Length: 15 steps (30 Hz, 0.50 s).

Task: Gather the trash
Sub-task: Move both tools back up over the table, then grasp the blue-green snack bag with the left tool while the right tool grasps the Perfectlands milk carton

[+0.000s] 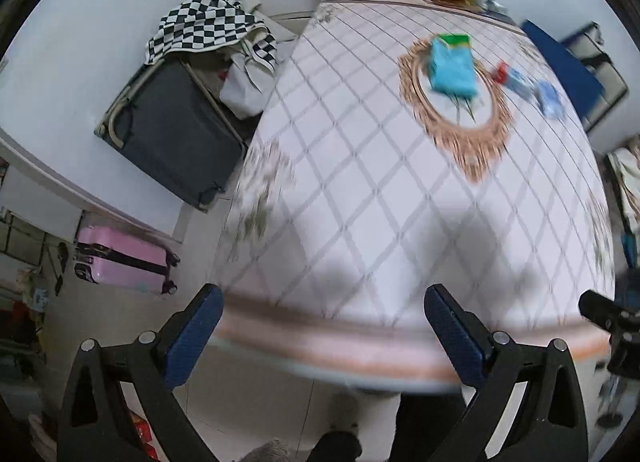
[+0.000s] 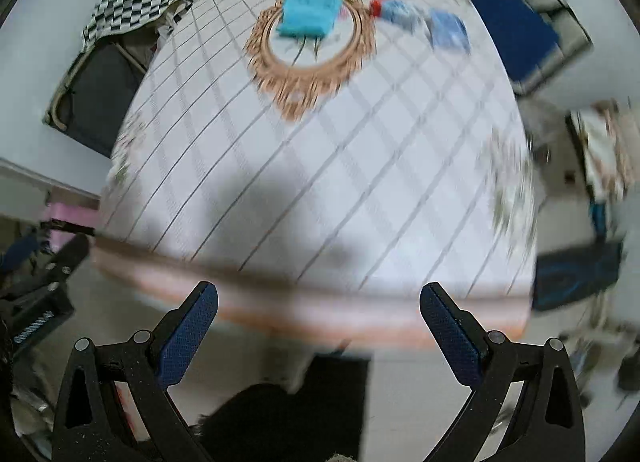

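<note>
Patterned table [image 1: 360, 190], blue packet [image 1: 452, 66] far beyond spread left gripper [image 1: 324, 302]

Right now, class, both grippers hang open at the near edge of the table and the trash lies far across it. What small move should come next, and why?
Probably carry the right gripper forward over the table toward the blue packet. Its fingers stand wide apart and hold nothing, and the packet is the largest piece, lying apart from the smaller wrappers to its right.
</note>
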Motion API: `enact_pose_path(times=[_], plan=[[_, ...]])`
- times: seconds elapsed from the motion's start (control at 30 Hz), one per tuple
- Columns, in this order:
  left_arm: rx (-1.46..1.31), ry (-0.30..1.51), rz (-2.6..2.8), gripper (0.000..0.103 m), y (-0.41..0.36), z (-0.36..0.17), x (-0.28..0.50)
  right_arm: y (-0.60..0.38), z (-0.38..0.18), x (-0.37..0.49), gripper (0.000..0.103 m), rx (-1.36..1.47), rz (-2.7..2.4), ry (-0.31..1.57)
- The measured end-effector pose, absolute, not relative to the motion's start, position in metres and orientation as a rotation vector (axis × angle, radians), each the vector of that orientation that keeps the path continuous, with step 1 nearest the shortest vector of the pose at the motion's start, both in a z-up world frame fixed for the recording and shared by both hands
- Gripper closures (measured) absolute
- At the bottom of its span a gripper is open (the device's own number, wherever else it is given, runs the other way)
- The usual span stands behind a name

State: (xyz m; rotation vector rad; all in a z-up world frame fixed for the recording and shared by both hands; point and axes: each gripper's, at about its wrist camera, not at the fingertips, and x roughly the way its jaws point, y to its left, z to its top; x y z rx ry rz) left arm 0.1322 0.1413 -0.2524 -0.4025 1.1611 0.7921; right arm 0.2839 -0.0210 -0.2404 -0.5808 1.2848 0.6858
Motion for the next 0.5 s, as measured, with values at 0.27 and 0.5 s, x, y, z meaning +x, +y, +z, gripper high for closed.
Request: enact_pose_path(times=[0.27, 0.5], plan=[[-0.456, 1.262, 0.871, 0.0, 0.189, -0.274, 0.276, 0.088, -0.268, 0.479, 0.001, -0.843, 0.714, 1.228], [-0.505, 1.331, 0.897, 0.0, 0.237, -0.312, 0.383, 0.178, -0.319, 0.617, 0.001, -0.964, 0.715, 1.231]])
